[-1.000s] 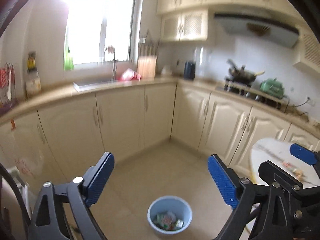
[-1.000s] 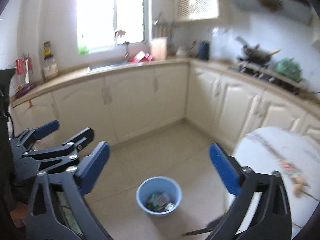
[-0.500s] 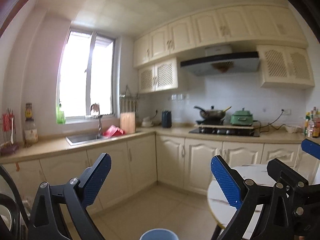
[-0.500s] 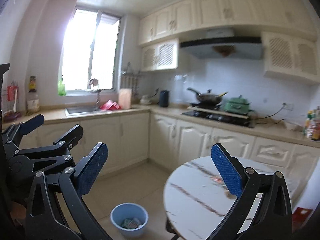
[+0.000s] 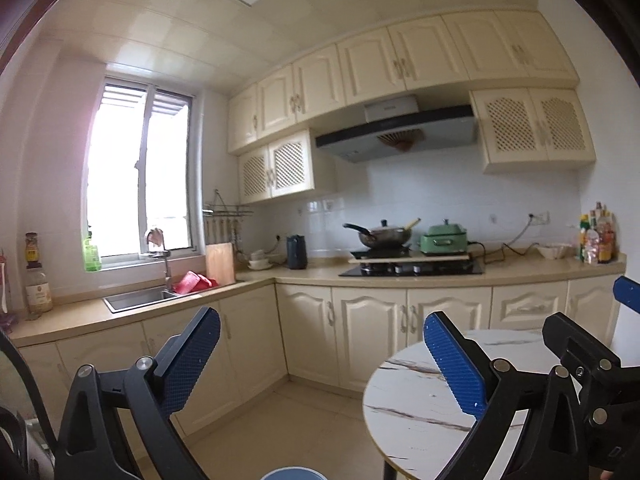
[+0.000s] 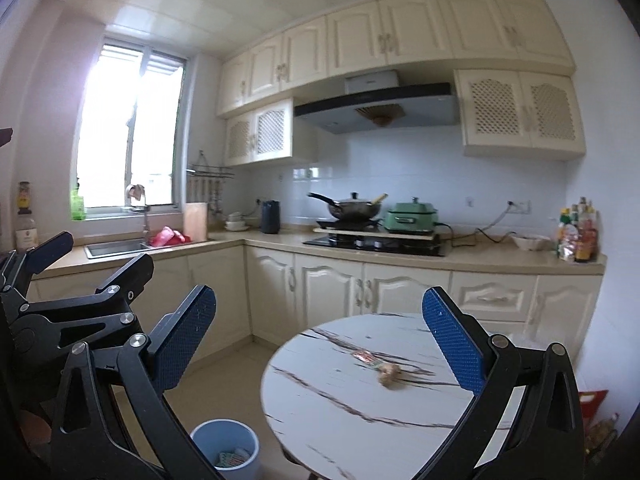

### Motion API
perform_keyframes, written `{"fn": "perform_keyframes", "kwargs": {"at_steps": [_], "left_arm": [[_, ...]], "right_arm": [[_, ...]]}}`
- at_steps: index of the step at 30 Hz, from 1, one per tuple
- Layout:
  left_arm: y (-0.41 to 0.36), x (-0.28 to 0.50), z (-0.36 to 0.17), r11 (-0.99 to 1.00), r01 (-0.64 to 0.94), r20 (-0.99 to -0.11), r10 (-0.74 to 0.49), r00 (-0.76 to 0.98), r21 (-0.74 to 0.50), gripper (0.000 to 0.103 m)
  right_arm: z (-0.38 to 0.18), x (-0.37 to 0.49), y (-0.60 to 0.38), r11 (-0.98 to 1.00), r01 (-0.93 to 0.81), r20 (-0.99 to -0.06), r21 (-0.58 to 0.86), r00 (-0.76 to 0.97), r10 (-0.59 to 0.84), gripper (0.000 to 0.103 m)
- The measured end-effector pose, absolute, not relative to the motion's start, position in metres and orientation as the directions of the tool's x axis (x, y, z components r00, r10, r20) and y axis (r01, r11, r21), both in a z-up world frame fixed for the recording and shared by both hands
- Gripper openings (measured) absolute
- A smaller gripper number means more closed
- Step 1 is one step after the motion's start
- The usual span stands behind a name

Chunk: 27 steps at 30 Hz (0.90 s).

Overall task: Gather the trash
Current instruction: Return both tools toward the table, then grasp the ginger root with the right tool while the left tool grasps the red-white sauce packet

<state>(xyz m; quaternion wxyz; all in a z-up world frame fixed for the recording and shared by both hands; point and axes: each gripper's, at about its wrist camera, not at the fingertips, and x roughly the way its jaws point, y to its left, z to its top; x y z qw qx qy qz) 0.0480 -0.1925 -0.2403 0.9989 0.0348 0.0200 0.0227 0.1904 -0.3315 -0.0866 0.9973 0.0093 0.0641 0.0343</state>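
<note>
A round white marble table (image 6: 352,408) stands in the right wrist view with a small red wrapper (image 6: 365,357) and a tan crumpled scrap (image 6: 389,373) on it. A light blue bin (image 6: 225,446) with trash inside sits on the floor to its left; only its rim (image 5: 294,474) shows in the left wrist view. My right gripper (image 6: 320,336) is open and empty, held above the table's near side. My left gripper (image 5: 322,356) is open and empty, left of the table (image 5: 416,400). The left gripper also shows at the left edge of the right wrist view (image 6: 60,280).
Cream cabinets (image 6: 332,284) run along the walls with a sink (image 6: 116,247), a hob with a wok (image 6: 352,208) and a green pot (image 6: 412,216). Bottles (image 6: 578,236) stand at the counter's right end. A red bag (image 6: 592,400) sits on the floor at the right.
Both grippers have tilted up from the floor and bin toward the counter and table. The bin has slid to the bottom of both views. Both stay open.
</note>
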Motion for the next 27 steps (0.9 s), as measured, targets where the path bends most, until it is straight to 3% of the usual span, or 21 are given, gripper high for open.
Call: {"fn": "perform_keyframes", "kwargs": {"at_steps": [6, 11, 17, 27], "left_arm": [[-0.209, 0.099, -0.197, 0.996, 0.014, -0.079, -0.007, 0.997, 0.092, 0.101], [-0.227, 0.161, -0.195, 0.982, 0.152, -0.238, -0.122, 0.963, 0.110, 0.102], [-0.235, 0.237, -0.212, 0.964, 0.257, -0.434, -0.203, 0.878, 0.069, 0.102], [-0.227, 0.365, -0.211, 0.974, 0.227, -0.604, -0.180, 0.776, 0.002, 0.102]], "right_arm": [[-0.101, 0.207, -0.366, 0.999, -0.008, -0.173, 0.049, 0.985, 0.017, 0.103], [-0.119, 0.234, -0.395, 0.997, 0.019, -0.238, 0.075, 0.971, -0.001, 0.103], [-0.161, 0.286, -0.431, 0.992, 0.080, -0.400, 0.101, 0.916, -0.033, 0.103], [-0.238, 0.393, -0.469, 0.986, 0.137, -0.650, 0.098, 0.759, -0.041, 0.103]]}}
